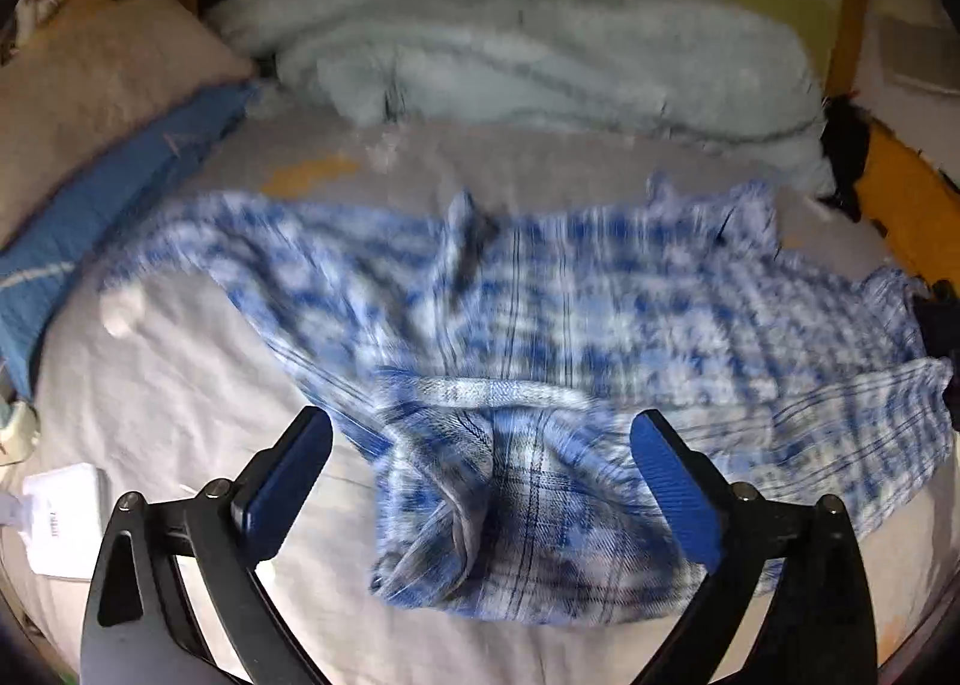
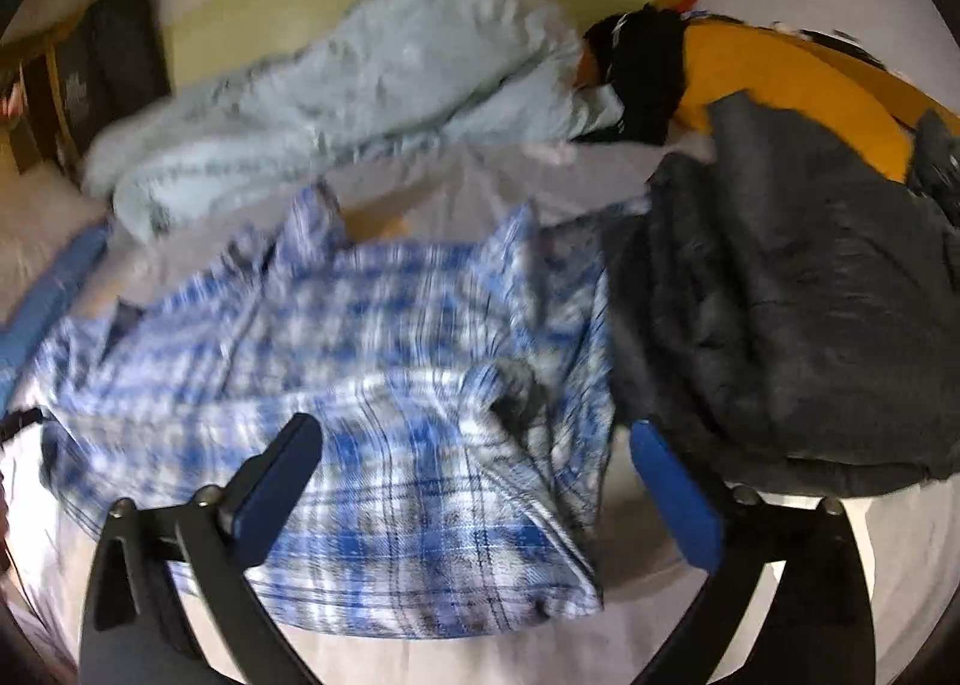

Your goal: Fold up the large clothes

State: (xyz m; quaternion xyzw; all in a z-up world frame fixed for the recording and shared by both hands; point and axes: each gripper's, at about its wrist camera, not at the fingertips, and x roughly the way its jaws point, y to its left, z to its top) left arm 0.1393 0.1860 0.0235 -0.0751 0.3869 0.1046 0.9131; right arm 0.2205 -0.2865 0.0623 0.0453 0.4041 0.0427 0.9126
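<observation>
A blue and white plaid shirt [image 1: 540, 325] lies spread across the pale bed sheet [image 1: 180, 385], blurred by motion. In the left wrist view my left gripper [image 1: 480, 439] hangs over a bunched corner of the shirt, jaws wide apart, with the cloth lying loose below them. The right wrist view shows the same plaid shirt [image 2: 372, 373] with my right gripper [image 2: 474, 445] above its near edge. Its blue pads [image 2: 678, 499] stand far apart and press on nothing.
A light blue fluffy blanket [image 1: 510, 54] is heaped at the back of the bed. A grey pillow [image 1: 90, 102] and a blue cloth [image 1: 90, 217] lie at the left. A dark grey garment [image 2: 792, 313] is piled to the right of the shirt. A white box [image 1: 66, 517] rests near the left edge.
</observation>
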